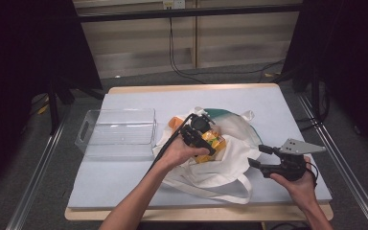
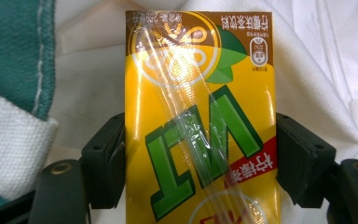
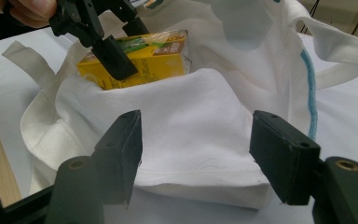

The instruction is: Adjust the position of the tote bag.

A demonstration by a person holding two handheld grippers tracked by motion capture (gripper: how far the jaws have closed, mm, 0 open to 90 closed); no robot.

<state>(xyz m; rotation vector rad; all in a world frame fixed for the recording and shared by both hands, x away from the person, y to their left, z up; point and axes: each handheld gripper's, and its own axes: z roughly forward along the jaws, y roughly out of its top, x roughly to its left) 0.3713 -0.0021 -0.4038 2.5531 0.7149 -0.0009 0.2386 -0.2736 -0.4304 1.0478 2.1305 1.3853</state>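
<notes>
1. High view: left gripper (image 1: 199,136) grips a yellow juice carton (image 1: 211,143) at the mouth of the white tote bag (image 1: 230,158); right gripper (image 1: 263,157) hangs beside the bag.
2. Left gripper view: jaws clamped on the carton's (image 2: 200,121) sides.
3. Right gripper view: jaws apart, nothing between, facing the bag (image 3: 191,121).

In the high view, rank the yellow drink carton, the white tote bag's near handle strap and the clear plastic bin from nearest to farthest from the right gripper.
From the right gripper:
1. Handle strap, just left and toward the table's near edge.
2. Yellow drink carton, farther left, on the white tote bag, between the left gripper's jaws.
3. Clear plastic bin, far left.
</notes>
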